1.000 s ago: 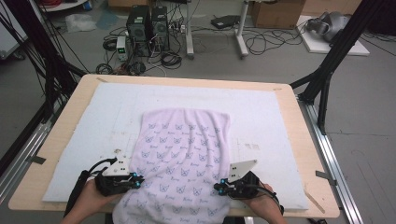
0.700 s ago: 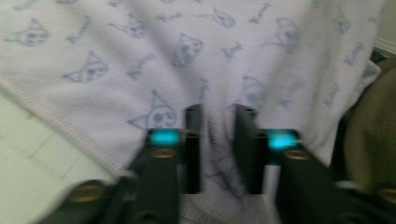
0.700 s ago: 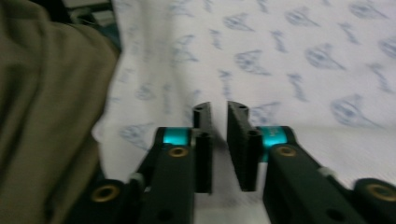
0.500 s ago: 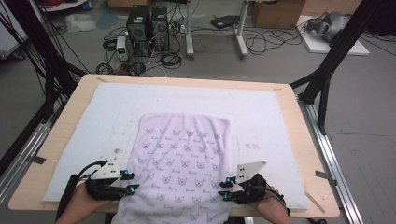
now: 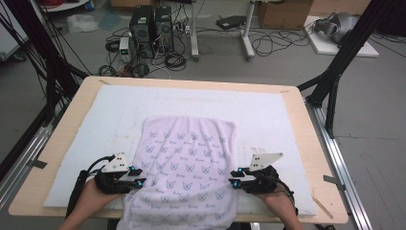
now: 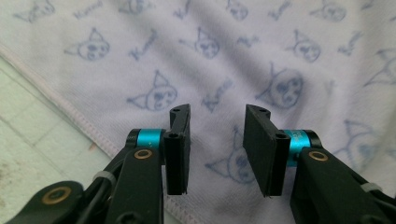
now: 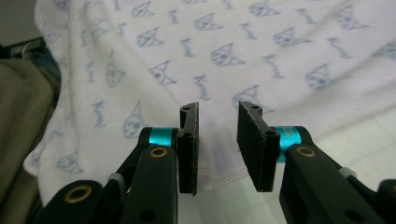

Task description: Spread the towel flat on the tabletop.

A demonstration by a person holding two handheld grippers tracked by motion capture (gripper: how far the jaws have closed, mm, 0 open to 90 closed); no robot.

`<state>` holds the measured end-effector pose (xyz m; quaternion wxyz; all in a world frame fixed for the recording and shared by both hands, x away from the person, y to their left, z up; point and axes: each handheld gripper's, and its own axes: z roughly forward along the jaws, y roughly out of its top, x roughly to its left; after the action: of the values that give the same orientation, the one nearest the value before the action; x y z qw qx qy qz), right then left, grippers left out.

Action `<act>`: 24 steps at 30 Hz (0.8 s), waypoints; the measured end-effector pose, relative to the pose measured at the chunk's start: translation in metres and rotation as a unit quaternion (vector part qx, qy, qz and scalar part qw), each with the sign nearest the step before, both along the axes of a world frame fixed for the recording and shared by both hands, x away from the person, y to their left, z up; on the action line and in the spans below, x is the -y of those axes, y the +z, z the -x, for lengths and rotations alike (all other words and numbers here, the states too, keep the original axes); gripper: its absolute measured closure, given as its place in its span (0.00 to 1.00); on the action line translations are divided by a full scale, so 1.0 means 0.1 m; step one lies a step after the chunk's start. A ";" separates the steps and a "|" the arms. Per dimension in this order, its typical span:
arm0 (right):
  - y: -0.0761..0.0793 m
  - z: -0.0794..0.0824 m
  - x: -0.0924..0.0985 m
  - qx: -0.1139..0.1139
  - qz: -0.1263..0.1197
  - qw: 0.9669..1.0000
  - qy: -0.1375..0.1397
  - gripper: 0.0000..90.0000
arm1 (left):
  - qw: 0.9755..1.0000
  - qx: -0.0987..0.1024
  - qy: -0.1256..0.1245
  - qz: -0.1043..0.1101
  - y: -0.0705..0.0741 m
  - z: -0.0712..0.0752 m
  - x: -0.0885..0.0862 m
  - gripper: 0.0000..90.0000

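Left gripper (image 5: 139,182) lower left at towel's left hem, jaws just opened then eased in, parted, gripping nothing, lilac cat-print towel (image 5: 189,163) lower centre on white mat (image 5: 268,115), right gripper (image 5: 234,182) lower right, likewise parted, empty.

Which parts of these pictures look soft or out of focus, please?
High view: evenly lit, slightly soft overall, towel print still readable. Left gripper view: jaws sharp, the towel's far prints blur. Right gripper view: towel soft, its left edge blurred and dim.
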<state>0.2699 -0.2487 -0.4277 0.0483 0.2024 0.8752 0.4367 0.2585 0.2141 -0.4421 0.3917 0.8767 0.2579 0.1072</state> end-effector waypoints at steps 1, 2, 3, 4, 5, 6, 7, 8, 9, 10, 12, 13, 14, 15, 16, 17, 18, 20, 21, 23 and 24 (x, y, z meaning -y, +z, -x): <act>0.00 -0.02 0.01 0.001 0.002 1.000 -0.006 0.77 | 1.000 0.001 0.001 -0.002 0.00 0.00 0.00 0.71; 0.00 -0.05 0.02 0.001 0.008 1.000 -0.011 0.77 | 1.000 -0.001 -0.007 -0.003 0.01 0.00 -0.01 0.77; 0.00 -0.08 0.02 0.002 0.014 1.000 -0.019 0.77 | 1.000 0.002 -0.008 -0.006 0.01 0.00 -0.01 0.90; 0.00 -0.12 0.02 0.007 0.018 1.000 -0.025 0.77 | 1.000 0.004 -0.006 -0.008 0.01 0.01 0.00 0.93; 0.00 -0.15 0.02 0.007 0.021 0.999 -0.030 0.75 | 1.000 0.007 -0.006 -0.010 0.01 0.01 0.00 0.96; -0.01 -0.18 0.01 0.007 0.030 0.999 -0.036 0.74 | 1.000 0.010 -0.008 -0.012 0.01 0.01 0.00 0.96; -0.04 -0.22 -0.02 0.008 0.039 0.998 -0.039 0.72 | 1.000 0.010 -0.007 -0.011 0.01 0.02 0.00 0.97; -0.06 -0.24 -0.04 0.007 0.046 0.998 -0.039 0.70 | 1.000 0.011 -0.008 -0.011 0.01 0.02 0.00 0.97; -0.09 -0.27 -0.07 0.004 0.060 0.997 -0.038 0.70 | 1.000 0.010 -0.006 -0.010 0.01 0.02 0.00 0.97; -0.13 -0.29 -0.11 0.004 0.074 0.997 -0.034 0.71 | 1.000 0.010 -0.005 -0.009 0.01 0.02 0.00 0.97; -0.12 -0.30 -0.14 0.010 0.074 0.997 -0.032 0.82 | 1.000 0.010 -0.004 -0.007 0.01 0.02 0.00 0.97; -0.12 -0.32 -0.16 0.003 0.075 0.997 -0.025 0.94 | 1.000 0.010 -0.003 -0.007 0.01 0.03 0.00 0.97; -0.11 -0.34 -0.17 -0.008 0.077 0.997 -0.014 0.97 | 1.000 0.010 -0.002 -0.007 0.01 0.03 0.00 0.97; -0.09 -0.35 -0.19 -0.007 0.087 0.996 -0.010 0.98 | 1.000 0.012 -0.002 -0.010 0.01 0.03 0.00 0.97; -0.05 -0.36 -0.22 -0.002 0.095 0.995 -0.008 0.98 | 1.000 0.013 -0.002 -0.010 0.01 0.03 0.00 0.97; -0.02 -0.36 -0.25 0.004 0.094 0.996 -0.007 0.98 | 1.000 0.014 0.000 -0.010 0.01 0.04 0.00 0.97; 0.02 -0.37 -0.30 0.011 0.090 0.996 -0.004 0.98 | 1.000 0.015 0.000 -0.010 0.01 0.04 0.00 0.97; 0.06 -0.38 -0.41 0.018 0.093 0.995 0.004 0.98 | 1.000 0.015 0.000 -0.008 0.01 0.04 0.00 0.97; 0.05 -0.40 -0.47 0.019 0.104 0.994 0.007 0.98 | 1.000 0.014 0.001 -0.007 0.00 0.04 0.00 0.97; -0.02 -0.42 -0.57 0.013 0.133 0.991 0.019 0.97 | 1.000 0.015 0.000 -0.009 0.01 0.05 -0.01 0.95; -0.01 -0.42 -0.55 0.011 0.127 0.992 0.017 0.97 | 1.000 0.013 -0.001 -0.006 0.01 0.05 -0.02 0.92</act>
<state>0.3119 -0.1933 -0.4292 0.0761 0.1747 0.9263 0.3250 0.2534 0.2156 -0.4410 0.3897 0.8780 0.2510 0.1192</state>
